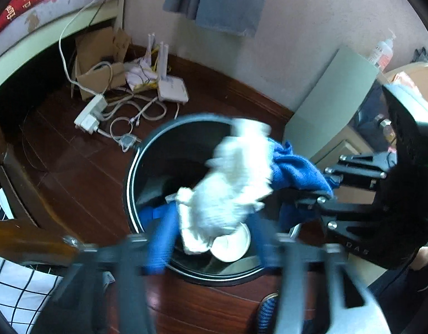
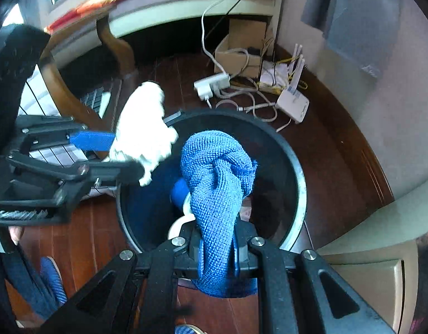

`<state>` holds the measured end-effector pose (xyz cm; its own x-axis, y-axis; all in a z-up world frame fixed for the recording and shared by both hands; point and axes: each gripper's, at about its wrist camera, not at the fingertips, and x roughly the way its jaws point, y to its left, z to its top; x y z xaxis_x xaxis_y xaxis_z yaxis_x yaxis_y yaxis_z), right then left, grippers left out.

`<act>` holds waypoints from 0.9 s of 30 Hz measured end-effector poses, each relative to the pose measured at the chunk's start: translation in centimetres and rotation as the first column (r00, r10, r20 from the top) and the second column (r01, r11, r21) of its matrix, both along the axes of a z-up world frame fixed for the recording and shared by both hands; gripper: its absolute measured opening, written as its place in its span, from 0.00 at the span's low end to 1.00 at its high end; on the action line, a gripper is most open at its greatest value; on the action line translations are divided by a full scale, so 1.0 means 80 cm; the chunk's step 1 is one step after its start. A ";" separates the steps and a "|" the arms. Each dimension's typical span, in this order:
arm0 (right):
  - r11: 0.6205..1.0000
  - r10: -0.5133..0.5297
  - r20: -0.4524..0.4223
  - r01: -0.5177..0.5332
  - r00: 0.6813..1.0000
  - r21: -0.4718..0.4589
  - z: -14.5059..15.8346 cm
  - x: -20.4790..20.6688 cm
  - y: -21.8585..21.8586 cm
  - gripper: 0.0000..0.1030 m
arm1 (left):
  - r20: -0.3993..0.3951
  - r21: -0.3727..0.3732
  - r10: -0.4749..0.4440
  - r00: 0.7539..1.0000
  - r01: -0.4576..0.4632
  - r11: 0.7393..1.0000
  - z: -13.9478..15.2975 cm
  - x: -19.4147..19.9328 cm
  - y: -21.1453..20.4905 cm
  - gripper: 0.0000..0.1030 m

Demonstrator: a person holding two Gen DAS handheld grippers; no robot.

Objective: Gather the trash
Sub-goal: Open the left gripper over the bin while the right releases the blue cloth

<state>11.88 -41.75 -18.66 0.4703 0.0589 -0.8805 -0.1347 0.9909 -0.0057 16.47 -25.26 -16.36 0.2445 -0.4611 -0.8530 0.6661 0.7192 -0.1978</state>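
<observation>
Both claws hang over the round black waste bin with the pale inner rim (image 2: 299, 183), which stands on the dark red-brown wooden floor (image 1: 74, 172).

The left claw (image 2: 154, 142) holds its blue-padded fingers (image 2: 91, 140) spread. The crumpled white cloth or paper wad (image 1: 233, 181) lies between them above the bin's near rim; in the blurred left wrist view it cannot be told whether the pads touch it. By appearance, this wad is at the point of release.

The right claw (image 2: 216, 250) is nearly pressed together and pinches the knotted blue knitted cloth (image 2: 216, 178), which hangs over the bin's mouth and partly inside it.

Contents of the bin: a white round disc-like object, perhaps a lid or cup (image 1: 230, 246), lies at the bottom; a blue rounded item beside it is too hidden to identify.

Progress, as a judgement: two pieces have reached the bin, but neither is shown resting inside it, so both drops remain.

A brown open cardboard box (image 1: 98, 55) by the wall holds white cables; a white router with antennas (image 1: 172, 87) and a white power strip (image 1: 90, 115) lie nearby on the floor.
</observation>
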 end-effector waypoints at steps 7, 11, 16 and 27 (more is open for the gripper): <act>0.990 -0.101 -0.007 0.100 0.995 -0.102 -0.016 0.002 -0.022 1.00 | 0.101 0.108 0.138 0.985 -0.148 0.983 -0.004 0.006 0.045 0.99; 0.985 -0.142 0.003 0.141 0.990 -0.101 -0.007 0.003 -0.027 1.00 | 0.149 0.128 0.184 0.972 -0.204 0.971 -0.002 0.005 0.063 0.99; 0.986 -0.141 0.026 0.143 0.990 -0.087 0.007 0.006 -0.021 1.00 | 0.181 0.126 0.193 0.964 -0.218 0.968 0.010 -0.003 0.071 0.99; 0.989 -0.119 0.066 0.124 0.991 -0.075 0.033 -0.003 -0.001 1.00 | 0.229 0.096 0.223 0.948 -0.250 0.964 0.047 -0.019 0.091 0.99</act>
